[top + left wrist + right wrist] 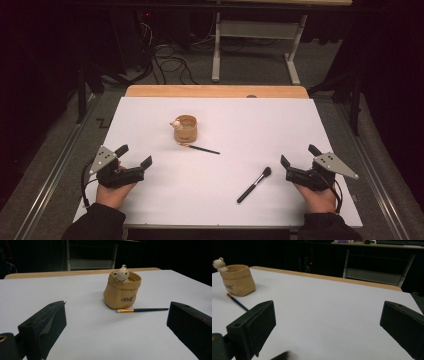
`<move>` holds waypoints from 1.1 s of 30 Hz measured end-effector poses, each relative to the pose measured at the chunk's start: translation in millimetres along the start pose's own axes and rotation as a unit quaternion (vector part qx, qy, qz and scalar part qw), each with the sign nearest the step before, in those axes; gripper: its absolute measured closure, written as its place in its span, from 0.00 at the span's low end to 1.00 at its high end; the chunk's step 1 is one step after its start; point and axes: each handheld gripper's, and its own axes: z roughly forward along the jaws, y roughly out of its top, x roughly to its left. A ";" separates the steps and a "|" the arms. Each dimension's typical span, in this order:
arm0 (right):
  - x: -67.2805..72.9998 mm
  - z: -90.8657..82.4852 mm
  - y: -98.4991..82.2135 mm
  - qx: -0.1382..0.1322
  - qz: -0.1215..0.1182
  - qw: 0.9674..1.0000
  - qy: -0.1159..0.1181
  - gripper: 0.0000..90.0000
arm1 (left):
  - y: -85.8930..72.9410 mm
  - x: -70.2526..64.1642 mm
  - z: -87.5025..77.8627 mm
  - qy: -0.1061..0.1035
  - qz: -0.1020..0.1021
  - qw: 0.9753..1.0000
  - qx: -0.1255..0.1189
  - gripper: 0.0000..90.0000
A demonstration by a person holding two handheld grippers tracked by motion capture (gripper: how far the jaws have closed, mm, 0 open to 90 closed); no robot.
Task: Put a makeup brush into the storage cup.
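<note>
Both tongs, left (134, 156) and right (299, 155), rest wide open on the counter (150, 200), flanking 2 brushes (254, 184) and a pot (185, 128).

This looks like a lab or recording room, not a home. A white work table (215, 190) stands on grey carpet, ringed by dark curtaining. At 12 o'clock beyond it stands a white metal desk frame (255, 45), and at 11 o'clock loose cables (167, 62) trail across the floor below a small red indicator light (146, 15).
</note>
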 end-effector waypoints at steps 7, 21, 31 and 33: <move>-2.5 0.7 -2.6 0.006 0.004 1.000 0.011 0.02 | -0.9 -7.8 4.0 -0.011 0.018 1.000 0.009 0.10; -1.9 5.0 -3.9 0.050 0.000 0.999 0.006 0.04 | -3.0 -6.4 3.8 -0.005 0.022 1.000 0.006 0.10; 1.5 11.0 2.5 0.091 -0.003 0.996 0.014 0.13 | -5.2 -8.8 0.6 -0.003 0.017 1.000 0.011 0.10; 2.7 11.8 4.1 0.095 -0.002 0.995 0.012 0.14 | -4.8 -9.5 0.1 -0.001 0.018 1.000 0.009 0.10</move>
